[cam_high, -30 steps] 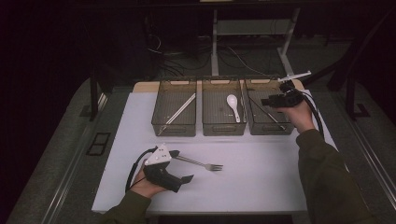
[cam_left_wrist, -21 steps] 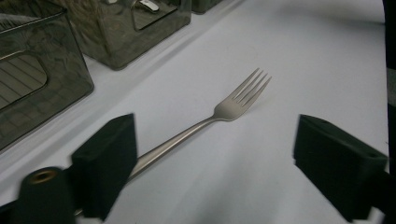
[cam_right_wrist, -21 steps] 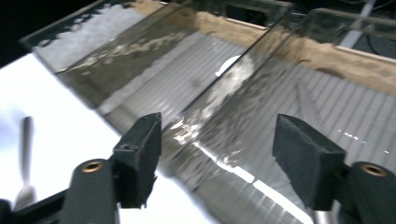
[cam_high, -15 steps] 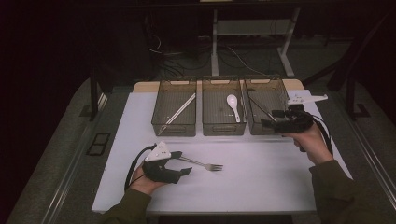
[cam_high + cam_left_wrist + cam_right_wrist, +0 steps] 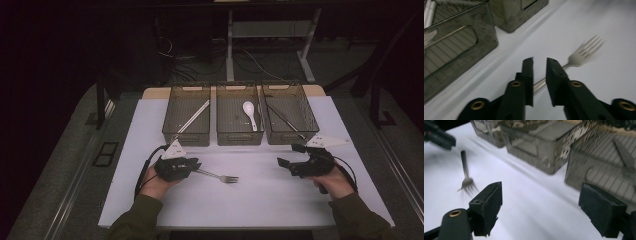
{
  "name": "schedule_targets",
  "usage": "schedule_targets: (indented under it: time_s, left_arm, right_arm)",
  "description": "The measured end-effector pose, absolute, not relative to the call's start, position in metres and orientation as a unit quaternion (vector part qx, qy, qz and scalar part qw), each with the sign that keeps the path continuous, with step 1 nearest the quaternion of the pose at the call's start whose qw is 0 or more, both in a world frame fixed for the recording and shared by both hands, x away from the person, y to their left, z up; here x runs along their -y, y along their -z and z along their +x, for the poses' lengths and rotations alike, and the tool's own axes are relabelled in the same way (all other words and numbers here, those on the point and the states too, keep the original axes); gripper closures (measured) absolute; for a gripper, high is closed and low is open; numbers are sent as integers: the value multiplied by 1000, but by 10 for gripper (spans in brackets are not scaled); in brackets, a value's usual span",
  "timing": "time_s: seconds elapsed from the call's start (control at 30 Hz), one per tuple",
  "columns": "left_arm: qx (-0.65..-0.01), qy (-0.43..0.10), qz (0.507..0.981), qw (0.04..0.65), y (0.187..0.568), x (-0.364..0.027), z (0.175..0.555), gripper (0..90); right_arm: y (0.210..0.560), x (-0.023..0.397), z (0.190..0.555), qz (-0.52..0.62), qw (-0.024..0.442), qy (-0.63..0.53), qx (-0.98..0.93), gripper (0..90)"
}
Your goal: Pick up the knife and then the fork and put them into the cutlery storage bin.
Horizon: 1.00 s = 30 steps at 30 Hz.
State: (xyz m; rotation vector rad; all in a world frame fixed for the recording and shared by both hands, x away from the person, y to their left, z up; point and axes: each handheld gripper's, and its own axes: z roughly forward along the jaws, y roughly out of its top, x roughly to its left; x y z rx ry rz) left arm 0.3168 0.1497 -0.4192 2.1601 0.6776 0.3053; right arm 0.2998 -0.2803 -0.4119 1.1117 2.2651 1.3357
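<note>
A slim silver fork (image 5: 220, 175) with four tines lies flat on the white counter (image 5: 260, 200), tines pointing toward 3 o'clock. The left gripper (image 5: 192, 167) has just been closing, its jaws narrowed around the fork's handle. At 3 o'clock of the fork, the right gripper (image 5: 292, 156) has just been opening, jaws wide apart and empty.

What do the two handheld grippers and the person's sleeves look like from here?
Both the left gripper and the right gripper are black, each with two blocky black jaws and brass-coloured rivets at the joints. Each carries a pale grey three-cornered plate on top and trails a thin black cable. The person wears dark olive-green long sleeves.
</note>
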Motion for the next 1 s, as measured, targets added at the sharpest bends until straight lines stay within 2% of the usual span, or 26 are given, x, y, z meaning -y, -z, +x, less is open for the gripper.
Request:
schedule_targets:
  time_s: [0.1,0.43,0.73,1.0]
  left_arm:
    - [-272,-126,864,404,420,-150,326,888]
    - [-291,-112,884,348,439,-152,345,889]
    - [-294,-94,889,338,441,-161,339,890]
    - [-288,-76,896,331,439,-165,319,890]
  right_arm:
    - [419,279,287,383,135,-458,-791,189]
    - [427,283,268,381,136,-458,-792,189]
    - [427,284,268,380,139,-460,-791,189]
    - [427,284,269,379,139,-460,-791,189]
